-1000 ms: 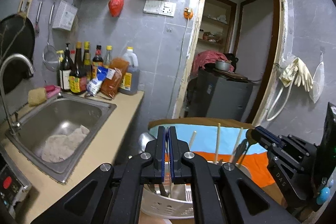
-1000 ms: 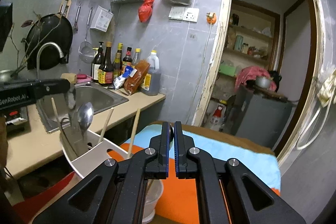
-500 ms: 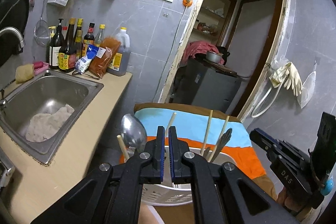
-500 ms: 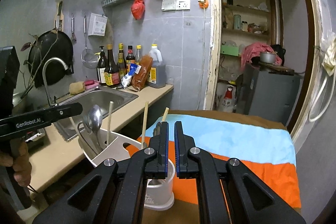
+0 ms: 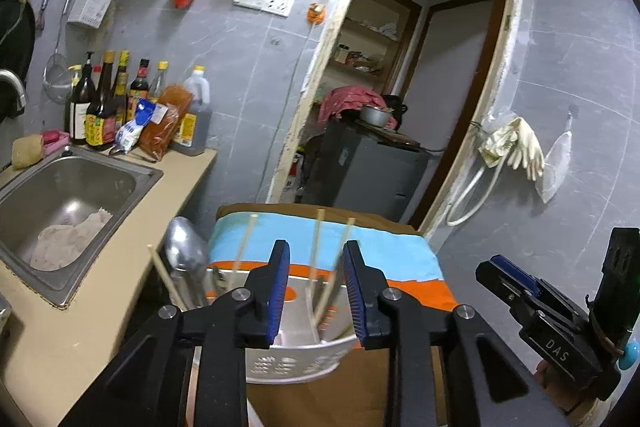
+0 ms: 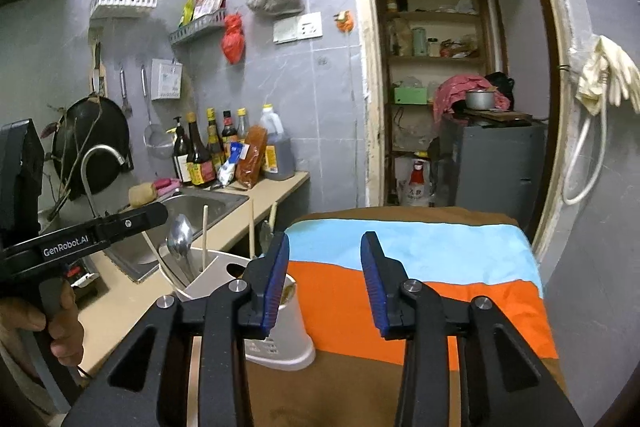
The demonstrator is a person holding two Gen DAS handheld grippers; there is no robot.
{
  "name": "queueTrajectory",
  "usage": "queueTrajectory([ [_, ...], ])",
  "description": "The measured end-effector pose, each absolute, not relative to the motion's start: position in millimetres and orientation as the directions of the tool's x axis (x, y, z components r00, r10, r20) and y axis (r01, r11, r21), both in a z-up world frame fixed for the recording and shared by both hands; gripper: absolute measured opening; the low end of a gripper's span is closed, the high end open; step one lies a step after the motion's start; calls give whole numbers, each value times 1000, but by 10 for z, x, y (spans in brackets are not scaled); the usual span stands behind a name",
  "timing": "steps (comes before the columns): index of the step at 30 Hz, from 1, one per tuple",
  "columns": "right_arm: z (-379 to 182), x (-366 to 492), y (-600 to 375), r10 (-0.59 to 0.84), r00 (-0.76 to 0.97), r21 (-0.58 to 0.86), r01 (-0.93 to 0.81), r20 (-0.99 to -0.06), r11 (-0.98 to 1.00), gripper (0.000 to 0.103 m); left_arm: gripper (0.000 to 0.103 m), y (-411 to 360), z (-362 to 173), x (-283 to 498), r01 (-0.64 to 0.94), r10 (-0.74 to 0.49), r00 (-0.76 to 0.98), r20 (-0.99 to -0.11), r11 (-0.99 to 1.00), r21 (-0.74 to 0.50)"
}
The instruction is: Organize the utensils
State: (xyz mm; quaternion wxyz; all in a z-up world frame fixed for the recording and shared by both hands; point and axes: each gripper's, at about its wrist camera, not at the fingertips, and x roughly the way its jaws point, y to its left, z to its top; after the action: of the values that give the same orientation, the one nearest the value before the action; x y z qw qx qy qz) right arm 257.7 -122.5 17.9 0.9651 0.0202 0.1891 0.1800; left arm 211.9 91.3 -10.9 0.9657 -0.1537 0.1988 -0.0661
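Note:
A white utensil holder [image 5: 296, 359] stands on the striped cloth, just beyond my left gripper [image 5: 314, 287]. It holds a metal spoon [image 5: 186, 255] and several wooden chopsticks [image 5: 320, 247]. The left jaws are opening; the pads press on nothing, and the chopsticks show through the gap behind them. My right gripper [image 6: 324, 283] hovers over the cloth, to the right of the holder [image 6: 280, 339]; its jaws are opening with nothing between them. The right wrist view shows the spoon [image 6: 180, 239] and the left gripper [image 6: 160, 213] at the left. The right gripper [image 5: 486, 267] appears at the left view's right edge.
The table's blue, orange and brown cloth [image 6: 420, 267] reaches toward a doorway. At the left, a counter [image 5: 120, 227] carries a steel sink [image 5: 68, 195] and sauce bottles [image 5: 104, 107]. A hand [image 6: 60, 327] holds the left gripper's handle. Gloves [image 5: 516, 143] hang on the right wall.
Both grippers have gone from shut to open. The right gripper has shifted right, so the holder now sits left of its fingers. The left gripper's view has dropped closer over the holder.

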Motion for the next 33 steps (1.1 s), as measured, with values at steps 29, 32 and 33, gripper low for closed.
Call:
queueTrajectory([
  [29, 494, 904, -2239, 304, 910, 181, -261, -282, 948, 101, 103, 187, 116, 536, 68, -123, 933, -337, 983, -172],
  [32, 475, 735, -2307, 304, 913, 190, -259, -272, 947, 101, 103, 171, 88, 352, 57, -112, 935, -337, 984, -170],
  [33, 468, 678, -2326, 304, 914, 190, -259, -270, 947, 101, 103, 167, 89, 310, 53, -107, 936, -335, 984, -169],
])
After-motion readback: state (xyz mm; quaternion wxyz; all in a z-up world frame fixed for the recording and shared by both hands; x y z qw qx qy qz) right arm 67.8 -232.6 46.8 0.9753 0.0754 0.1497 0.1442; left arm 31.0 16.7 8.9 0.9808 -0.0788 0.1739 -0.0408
